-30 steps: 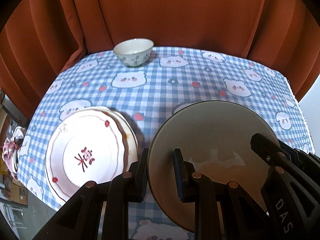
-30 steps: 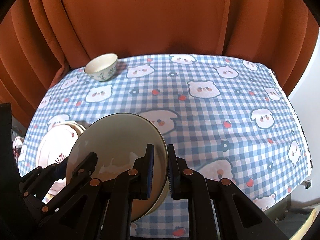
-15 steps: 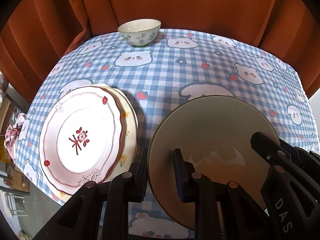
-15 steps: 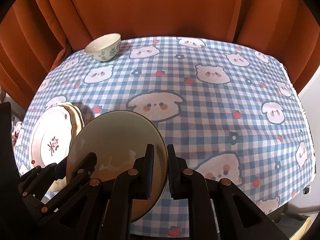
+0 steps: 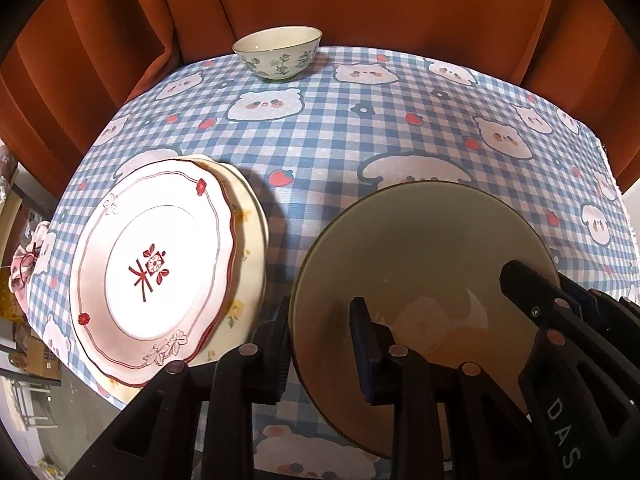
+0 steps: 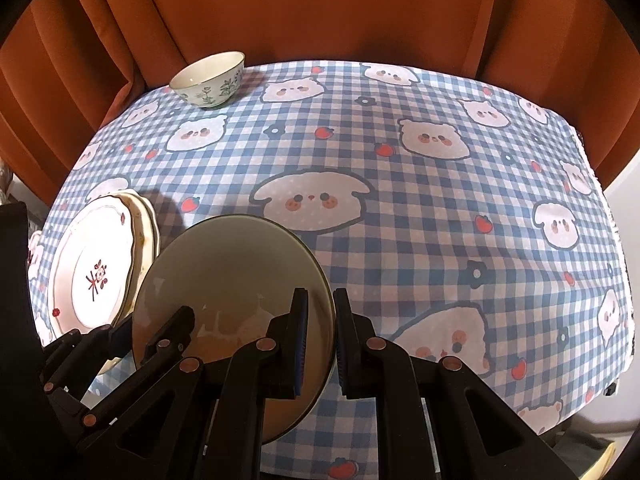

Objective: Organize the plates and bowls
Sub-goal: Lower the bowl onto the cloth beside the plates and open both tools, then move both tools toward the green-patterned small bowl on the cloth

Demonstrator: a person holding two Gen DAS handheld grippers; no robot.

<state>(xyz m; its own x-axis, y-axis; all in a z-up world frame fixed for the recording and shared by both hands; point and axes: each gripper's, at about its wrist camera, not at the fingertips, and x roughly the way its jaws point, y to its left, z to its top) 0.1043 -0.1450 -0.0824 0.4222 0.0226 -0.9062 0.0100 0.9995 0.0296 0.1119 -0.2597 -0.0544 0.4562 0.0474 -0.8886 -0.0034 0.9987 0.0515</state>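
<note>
A large olive-green bowl is held above the table by both grippers. My left gripper is shut on its left rim, and my right gripper is shut on its right rim. A white plate with red trim lies on top of a cream plate at the table's left front; the stack also shows in the right wrist view. A small white bowl with green flowers stands at the far left edge, also in the right wrist view.
The table wears a blue checked cloth with bear prints. Orange curtains hang close behind the table. The table's left edge drops off beside the plate stack, with floor clutter below.
Both grippers and the green bowl have risen and moved forward over the table. The plate stack and small bowl now appear closer. The grip on the bowl is unchanged.
</note>
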